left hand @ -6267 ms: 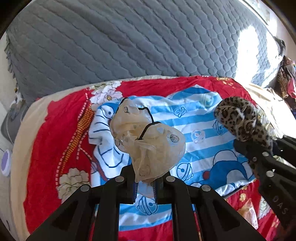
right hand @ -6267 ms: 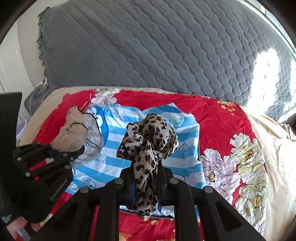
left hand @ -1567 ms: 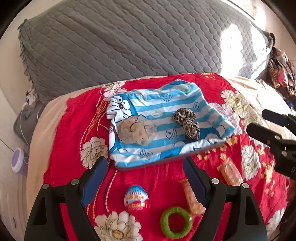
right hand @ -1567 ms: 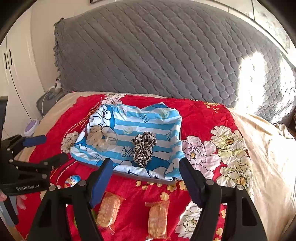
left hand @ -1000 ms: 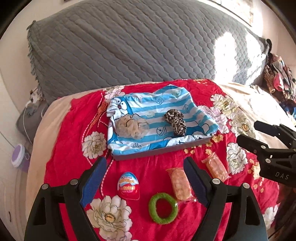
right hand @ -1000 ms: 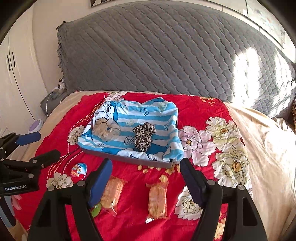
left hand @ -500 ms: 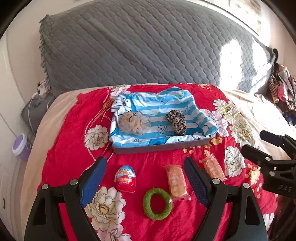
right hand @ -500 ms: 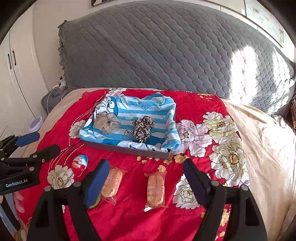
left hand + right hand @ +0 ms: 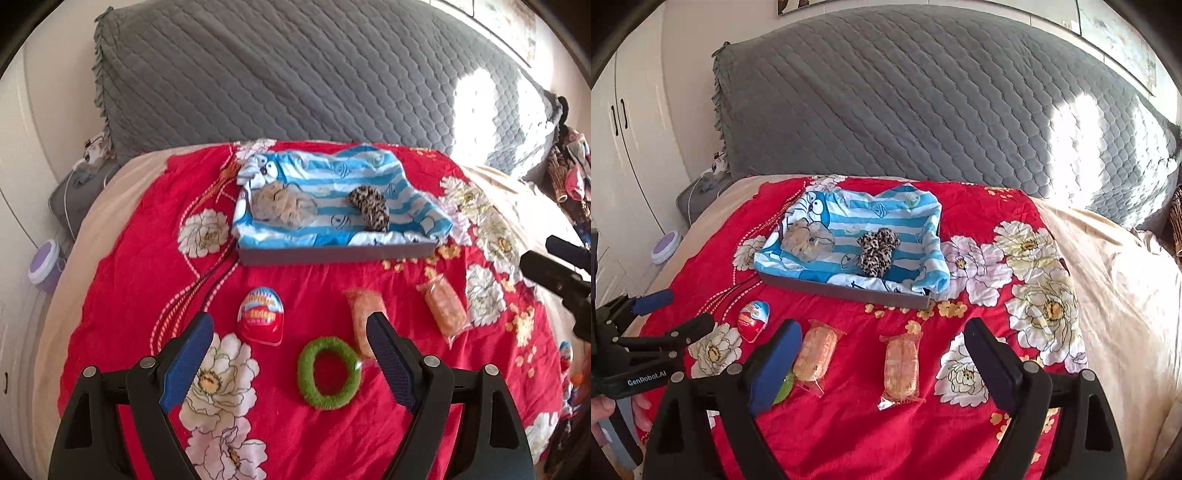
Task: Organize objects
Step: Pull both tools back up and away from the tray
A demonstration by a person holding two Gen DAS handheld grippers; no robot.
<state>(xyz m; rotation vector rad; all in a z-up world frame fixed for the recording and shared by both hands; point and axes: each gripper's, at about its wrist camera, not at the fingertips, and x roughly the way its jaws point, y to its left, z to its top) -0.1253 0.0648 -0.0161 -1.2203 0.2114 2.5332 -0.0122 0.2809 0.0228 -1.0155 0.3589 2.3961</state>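
A grey tray [image 9: 332,254] lined with blue striped cloth holds a beige scrunchie [image 9: 282,203] and a leopard scrunchie [image 9: 371,208]; it also shows in the right wrist view [image 9: 849,290]. In front of it on the red bedspread lie a red egg-shaped packet [image 9: 261,315], a green ring [image 9: 328,372] and two orange snack packets [image 9: 815,349] [image 9: 901,363]. My left gripper [image 9: 288,354] is open and empty above the green ring. My right gripper [image 9: 882,363] is open and empty above the snack packets.
A grey quilted headboard [image 9: 923,96] rises behind the bed. A purple-lidded tub [image 9: 44,260] and a grey bag [image 9: 77,190] stand on the floor at left. White cupboard doors [image 9: 624,155] are at far left. Cream sheet [image 9: 1126,280] covers the bed's right side.
Both grippers let go of their scrunchies into the tray and opened, then drew back toward the bed's near edge. The egg packet, green ring and snack packets came into view.
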